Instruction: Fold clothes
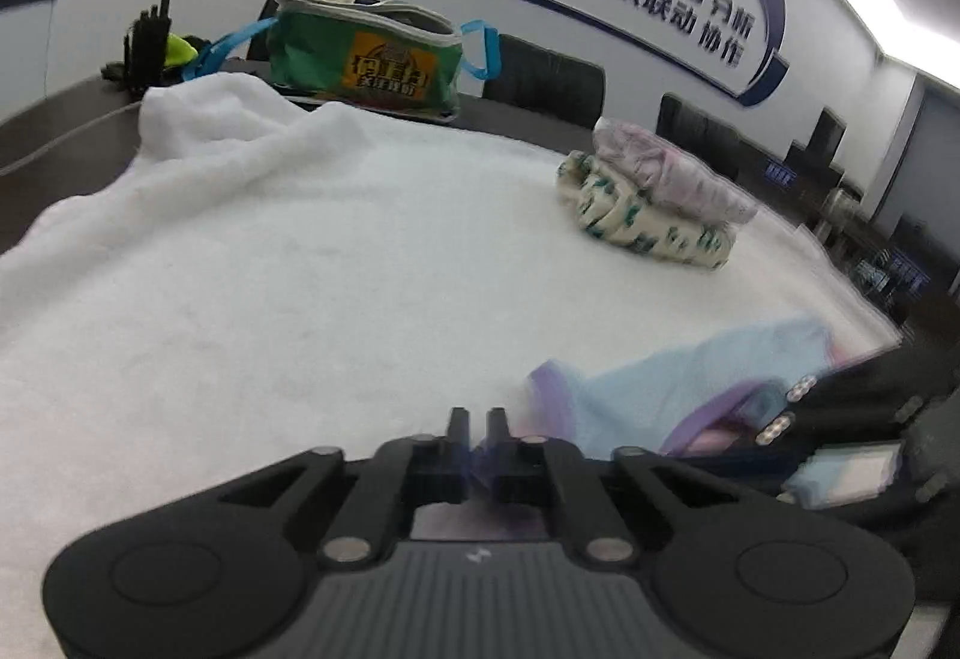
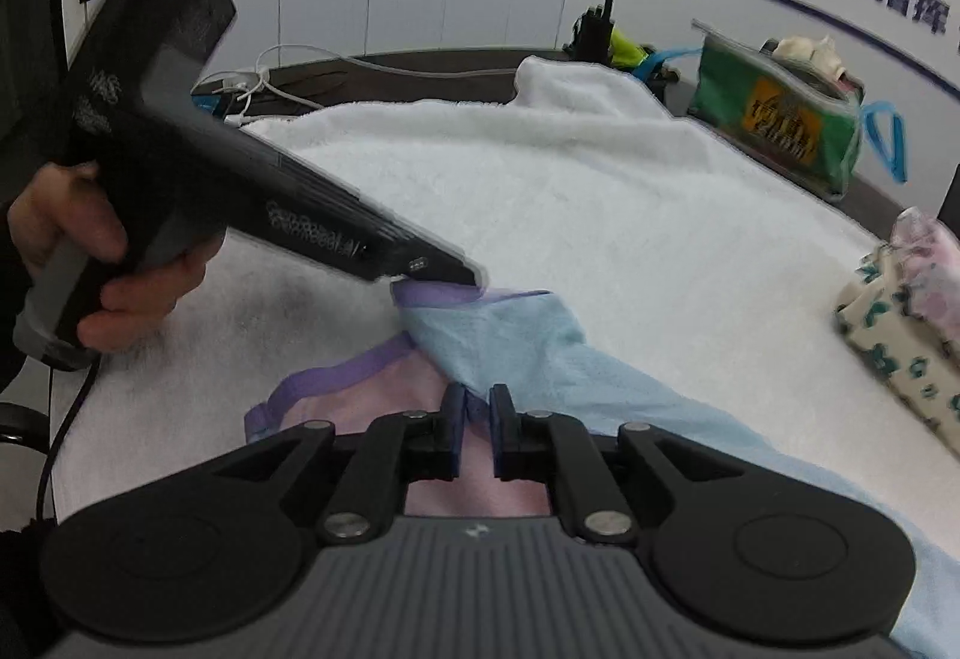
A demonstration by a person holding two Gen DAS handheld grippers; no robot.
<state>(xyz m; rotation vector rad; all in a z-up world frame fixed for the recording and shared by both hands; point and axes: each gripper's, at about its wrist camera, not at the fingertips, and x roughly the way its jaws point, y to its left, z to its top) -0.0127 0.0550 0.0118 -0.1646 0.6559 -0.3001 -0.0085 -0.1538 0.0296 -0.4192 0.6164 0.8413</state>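
Two grippers are seen on the white towel: the left gripper is pinched on the purple-trimmed edge of the light blue garment, the right gripper is clamped on its fold. Folded clothes are stacked beyond, a green bag behind.

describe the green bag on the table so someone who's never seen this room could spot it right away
Start at the white fluffy blanket covering the dark table, then go to its far edge below the blue wall lettering. There stands the green fabric zip bag, with an orange label on its side and blue strap loops at both ends. Unlike the folded patterned clothes lying on the blanket, it stands upright off the blanket.
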